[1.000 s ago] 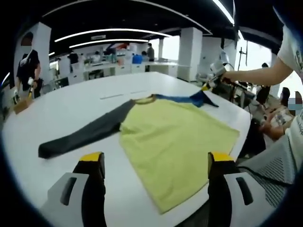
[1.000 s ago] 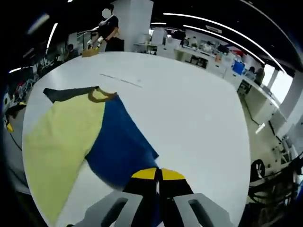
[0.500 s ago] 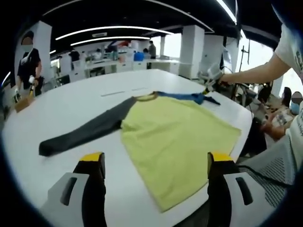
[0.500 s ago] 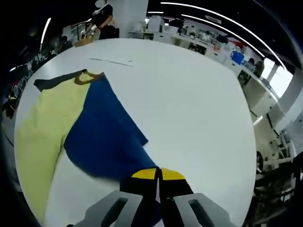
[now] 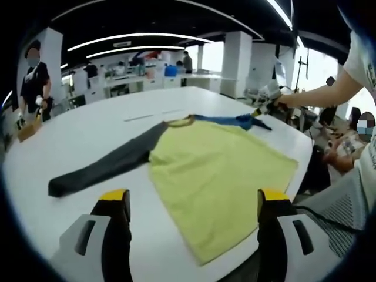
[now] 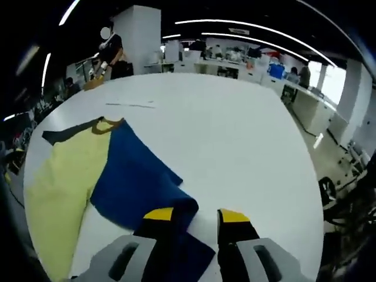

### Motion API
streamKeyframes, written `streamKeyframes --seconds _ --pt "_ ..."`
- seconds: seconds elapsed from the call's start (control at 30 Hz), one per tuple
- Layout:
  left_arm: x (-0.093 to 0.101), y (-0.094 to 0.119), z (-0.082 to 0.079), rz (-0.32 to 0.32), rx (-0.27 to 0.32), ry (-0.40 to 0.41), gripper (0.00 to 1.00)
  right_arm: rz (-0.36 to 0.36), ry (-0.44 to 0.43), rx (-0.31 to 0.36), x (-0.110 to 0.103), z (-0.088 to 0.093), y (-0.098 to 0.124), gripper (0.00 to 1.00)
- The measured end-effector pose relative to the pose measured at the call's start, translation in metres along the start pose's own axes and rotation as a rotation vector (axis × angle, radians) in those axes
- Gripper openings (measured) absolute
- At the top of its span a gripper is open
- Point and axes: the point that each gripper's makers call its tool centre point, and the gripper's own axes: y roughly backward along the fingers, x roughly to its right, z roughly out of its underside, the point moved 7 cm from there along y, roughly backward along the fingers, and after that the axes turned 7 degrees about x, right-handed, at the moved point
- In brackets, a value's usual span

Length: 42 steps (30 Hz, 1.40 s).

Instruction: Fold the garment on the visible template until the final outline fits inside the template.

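The right gripper (image 6: 197, 216) is seen with its yellow-tipped jaws parted; the blue sleeve (image 6: 138, 182) lies bunched between and beneath them, touching the left jaw, but it is not pinched. In the left gripper view, this same gripper is seen at 2 o'clock, at the far end of the sleeve.

The left gripper (image 5: 191, 197) is held with its jaws wide apart above the near hem of the garment (image 5: 220, 170); nothing is gripped or touched.

The garment, a yellow-bodied shirt, is spread flat on the white table (image 5: 88, 132). Its dark grey sleeve (image 5: 106, 167) is stretched out toward 9 o'clock, and the blue sleeve reaches toward 1 o'clock in the left gripper view. A thin line on the table (image 5: 151, 116) is seen beyond the collar; whether it belongs to the template cannot be told.

The task is judged to be at an early stage: the body is unfolded, the grey sleeve is fully extended, and only the blue sleeve has been gathered. Both sleeves and the body remain to be folded inward.
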Motion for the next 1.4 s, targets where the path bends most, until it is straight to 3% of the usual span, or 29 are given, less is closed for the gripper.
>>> streamKeyframes --seconds 0.17,0.27,0.5,0.97,1.23,1.4 --pt "0.001 -0.002 -0.003 0.015 0.011 -0.008 0.86 -0.045 0.019 0.016 -0.026 0.004 0.024 0.45" --pt "0.002 -0.003 -0.004 0.022 0.013 -0.014 0.86 -0.069 0.078 -0.018 -0.040 0.012 0.034 0.47" --pt "0.004 -0.002 -0.005 0.030 0.018 -0.020 0.86 -0.085 0.093 -0.040 -0.056 0.029 0.051 0.46" --pt "0.008 0.000 -0.008 0.038 0.028 -0.027 0.85 -0.067 0.109 -0.099 -0.056 0.059 0.068 0.27" --pt "0.007 0.001 -0.008 0.037 0.029 -0.030 0.85 -0.030 0.136 -0.113 -0.050 0.065 0.070 0.13" --pt "0.007 0.002 -0.007 0.033 0.024 -0.031 0.84 -0.009 0.153 -0.122 -0.046 0.068 0.070 0.08"
